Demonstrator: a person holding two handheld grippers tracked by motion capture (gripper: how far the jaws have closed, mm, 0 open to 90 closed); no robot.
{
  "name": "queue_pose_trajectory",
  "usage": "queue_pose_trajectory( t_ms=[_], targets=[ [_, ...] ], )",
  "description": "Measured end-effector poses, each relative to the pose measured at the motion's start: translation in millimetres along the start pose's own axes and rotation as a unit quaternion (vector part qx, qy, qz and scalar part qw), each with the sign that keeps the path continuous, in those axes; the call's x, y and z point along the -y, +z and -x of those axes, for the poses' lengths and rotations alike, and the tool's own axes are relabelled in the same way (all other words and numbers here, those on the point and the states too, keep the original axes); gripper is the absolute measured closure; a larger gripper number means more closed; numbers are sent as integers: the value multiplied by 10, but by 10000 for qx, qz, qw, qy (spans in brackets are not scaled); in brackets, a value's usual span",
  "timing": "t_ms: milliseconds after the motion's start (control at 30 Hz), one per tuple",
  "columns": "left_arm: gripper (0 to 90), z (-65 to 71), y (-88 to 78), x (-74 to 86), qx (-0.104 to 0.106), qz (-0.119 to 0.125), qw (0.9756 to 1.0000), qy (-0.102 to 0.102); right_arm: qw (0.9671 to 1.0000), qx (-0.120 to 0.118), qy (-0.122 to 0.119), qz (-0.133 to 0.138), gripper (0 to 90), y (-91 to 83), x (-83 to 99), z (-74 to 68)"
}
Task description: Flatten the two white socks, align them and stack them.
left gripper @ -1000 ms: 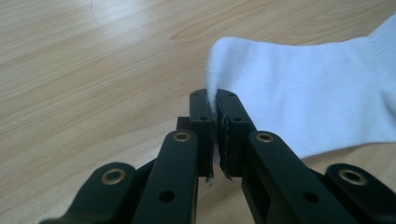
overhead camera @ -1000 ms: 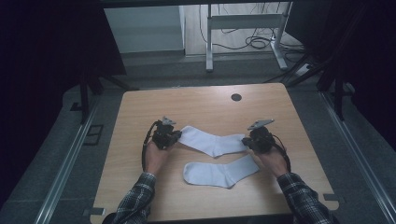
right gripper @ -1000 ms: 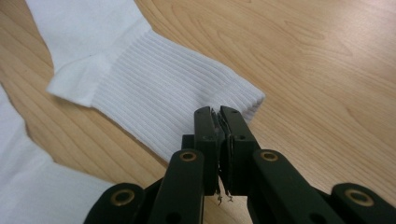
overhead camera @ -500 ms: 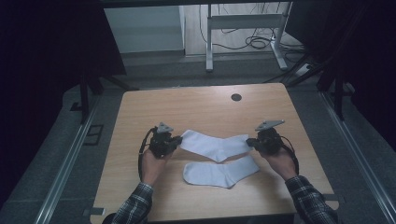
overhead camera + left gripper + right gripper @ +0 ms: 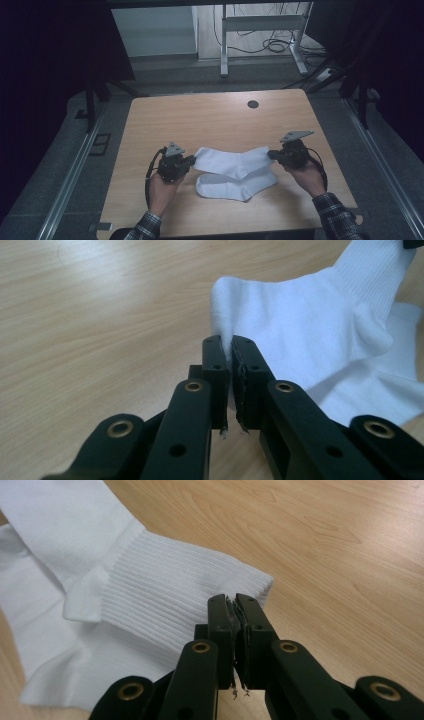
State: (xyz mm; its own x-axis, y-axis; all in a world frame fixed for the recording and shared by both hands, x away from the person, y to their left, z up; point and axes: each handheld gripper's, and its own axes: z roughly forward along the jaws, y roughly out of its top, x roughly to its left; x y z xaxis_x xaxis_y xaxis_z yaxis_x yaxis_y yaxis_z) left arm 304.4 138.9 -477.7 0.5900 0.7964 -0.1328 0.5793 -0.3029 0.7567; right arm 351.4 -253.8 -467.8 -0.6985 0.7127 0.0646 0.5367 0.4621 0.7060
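High view: my left gripper (image 5: 191, 161) and right gripper (image 5: 271, 154) stretch the upper sock (image 5: 235, 161) across the lower sock (image 5: 235, 185) on the desk (image 5: 200, 115).

Left gripper view: jaws clamped on the sock's toe at 12 o'clock.

Right gripper view: jaws pinch the ribbed cuff (image 5: 175, 605), cloth spreading toward 10 o'clock.

High cam looks down; both tool cams close, sharing sock (image 5: 235, 162).

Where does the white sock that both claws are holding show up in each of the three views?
High view: the held sock stretches across the middle, between left claw and right claw, above the second sock.
Left gripper view: the held sock fills the upper right, its toe end pinched in the jaws.
Right gripper view: the held sock lies left of centre, its ribbed cuff pinched.
Shared landmark: the second sock underneath.
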Motion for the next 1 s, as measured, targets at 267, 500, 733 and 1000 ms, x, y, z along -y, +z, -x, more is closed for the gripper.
queue_pose_trajectory(
  t_ms=[267, 500, 733, 1000],
  targets=[
    [850, 185, -111, 131, 114, -49, 9999, 68, 9998, -136, -76, -77, 855, -139, 105, -94],
    [849, 392, -141, 242, 111, -239, 9994, 224, 9995, -219, -79, -215, 854, -249, 231, -137],
    [843, 510, -73, 328, -75, -556, 9977, 369, 9982, -271, -130, -525, 851, -168, 276, -175],
    [701, 513, 70, 387, -426, -1002, 9928, 506, 9953, -176, -308, -900, 833, 59, 291, -201]
  ],
)
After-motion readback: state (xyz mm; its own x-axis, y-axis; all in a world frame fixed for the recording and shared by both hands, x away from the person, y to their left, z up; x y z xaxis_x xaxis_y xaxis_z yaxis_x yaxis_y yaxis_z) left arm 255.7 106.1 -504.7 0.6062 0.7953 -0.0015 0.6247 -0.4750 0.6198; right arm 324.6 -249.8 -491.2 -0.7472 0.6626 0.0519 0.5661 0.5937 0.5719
